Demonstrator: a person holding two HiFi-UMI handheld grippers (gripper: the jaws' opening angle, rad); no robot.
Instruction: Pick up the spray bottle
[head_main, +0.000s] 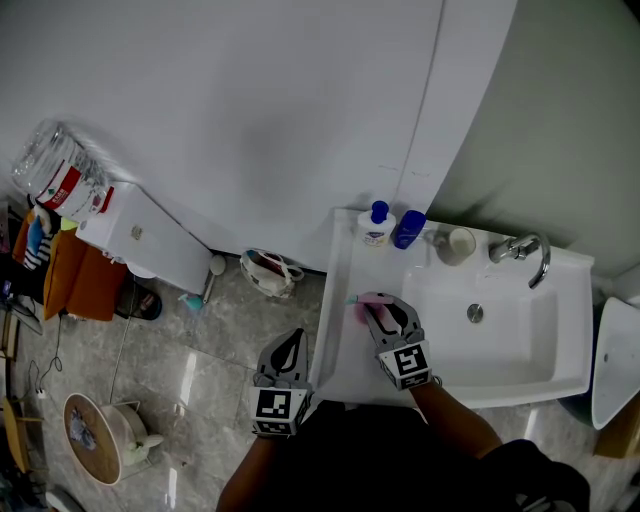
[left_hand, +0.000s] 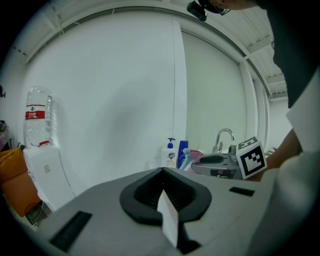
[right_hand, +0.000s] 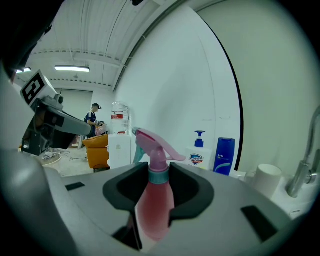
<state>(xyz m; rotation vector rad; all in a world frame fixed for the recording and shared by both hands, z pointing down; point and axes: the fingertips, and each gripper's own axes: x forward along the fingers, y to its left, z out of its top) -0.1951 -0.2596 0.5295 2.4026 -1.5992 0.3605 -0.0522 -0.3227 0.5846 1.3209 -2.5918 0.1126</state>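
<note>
Right gripper (right_hand: 159, 172): jaws were pinched on the spray bottle (right_hand: 155, 200), pads on either side just under the teal collar. The pink trigger head stuck up past the jaw tips, the body hung below between them. Grip sat high, probably so the collar's shoulder would catch on the pads and stop the bottle slipping down. Couldn't tell whether its base was still on the sink (head_main: 340, 300) ledge.

Left gripper (left_hand: 163, 172): jaws pressed together with nothing between them. It was parked out to the left of the right jaws, off the sink, likely just kept clear.

Clearance: open air above the jaws, so straight up looked like the safe exit. Ahead and right of the right jaws stood the pump bottle (right_hand: 199, 156), the blue bottle (right_hand: 224, 156) and the cup (right_hand: 267, 180), with the tap (right_hand: 305, 165) further right, all well apart from the grip. The sink's outer edge ran close on the left of the jaws with the floor below, the bowl dropped away to the right, and the wall lay ahead.
</note>
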